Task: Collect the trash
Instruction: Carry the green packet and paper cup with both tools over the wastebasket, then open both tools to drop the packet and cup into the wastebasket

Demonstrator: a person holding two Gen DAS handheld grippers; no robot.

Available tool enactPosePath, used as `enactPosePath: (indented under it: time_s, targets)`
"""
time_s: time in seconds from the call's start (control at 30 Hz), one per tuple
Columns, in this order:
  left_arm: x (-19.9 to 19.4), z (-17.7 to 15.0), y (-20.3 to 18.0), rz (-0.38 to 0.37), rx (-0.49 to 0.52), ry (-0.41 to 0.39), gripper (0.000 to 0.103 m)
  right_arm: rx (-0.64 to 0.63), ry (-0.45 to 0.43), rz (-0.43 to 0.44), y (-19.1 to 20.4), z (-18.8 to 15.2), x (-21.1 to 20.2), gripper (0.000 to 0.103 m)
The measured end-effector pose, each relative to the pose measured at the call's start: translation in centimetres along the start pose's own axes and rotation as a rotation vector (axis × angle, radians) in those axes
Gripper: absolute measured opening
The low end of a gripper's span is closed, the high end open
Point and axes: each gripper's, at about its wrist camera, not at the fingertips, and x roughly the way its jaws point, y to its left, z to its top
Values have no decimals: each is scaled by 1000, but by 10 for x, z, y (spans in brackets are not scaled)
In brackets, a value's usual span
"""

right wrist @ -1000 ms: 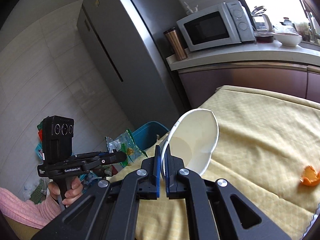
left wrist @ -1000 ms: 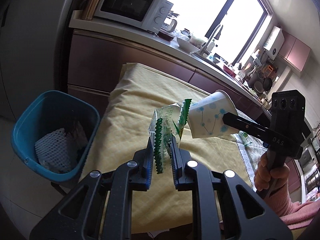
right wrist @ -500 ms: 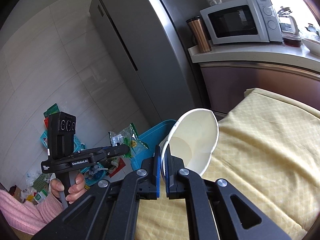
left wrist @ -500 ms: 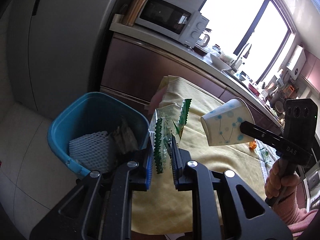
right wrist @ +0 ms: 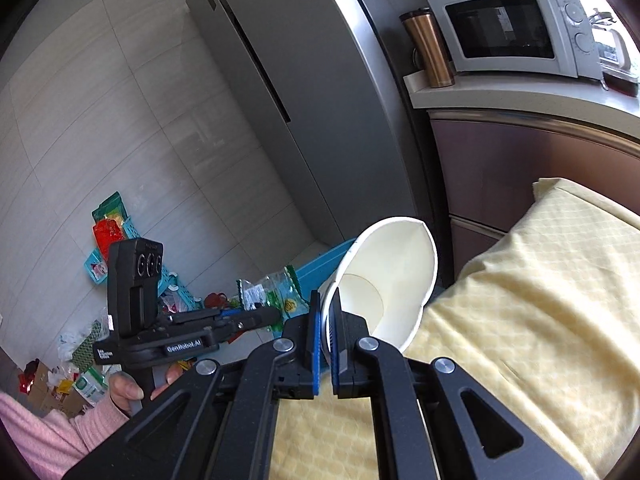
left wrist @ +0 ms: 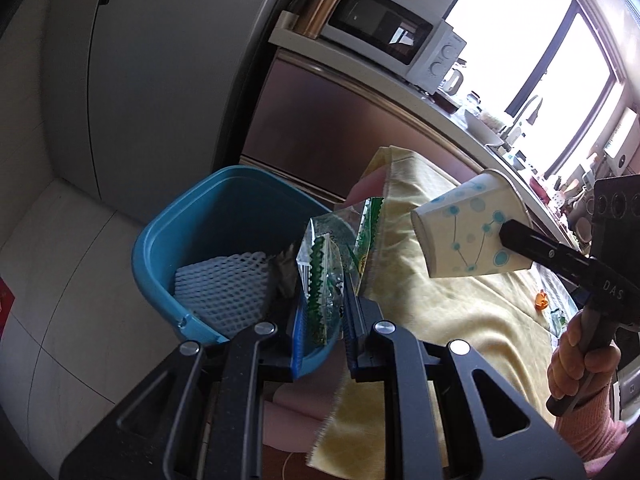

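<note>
My left gripper (left wrist: 326, 300) is shut on a clear and green plastic wrapper (left wrist: 322, 264) and holds it over the near rim of a blue trash bin (left wrist: 160, 240) on the floor. The bin holds white foam netting (left wrist: 218, 284) and a dark scrap. My right gripper (right wrist: 325, 316) is shut on the rim of a white paper cup (right wrist: 388, 280) with blue dots, tipped sideways above the table edge. The cup (left wrist: 468, 232) also shows in the left wrist view, to the right of the wrapper. The left gripper and wrapper (right wrist: 276, 296) show in the right wrist view.
A table with a yellow cloth (left wrist: 452, 304) lies right of the bin, with a small orange scrap (left wrist: 541, 301) on it. A grey fridge (right wrist: 280, 92) and a counter with a microwave (right wrist: 516, 36) stand behind. Loose packets and baskets (right wrist: 108, 240) lie on the floor.
Both grippers have moved left, off the table toward the bin. The wrapper now hangs over the bin's rim, and the cup has followed beside it. Both grips are unchanged.
</note>
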Motion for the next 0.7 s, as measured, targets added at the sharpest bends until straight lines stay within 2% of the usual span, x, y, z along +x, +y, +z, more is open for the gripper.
enactPosePath:
  time_s: [0.7]
  targets:
    - [53, -4, 35, 83, -67, 84, 18, -5, 100, -41, 13, 28, 95, 3]
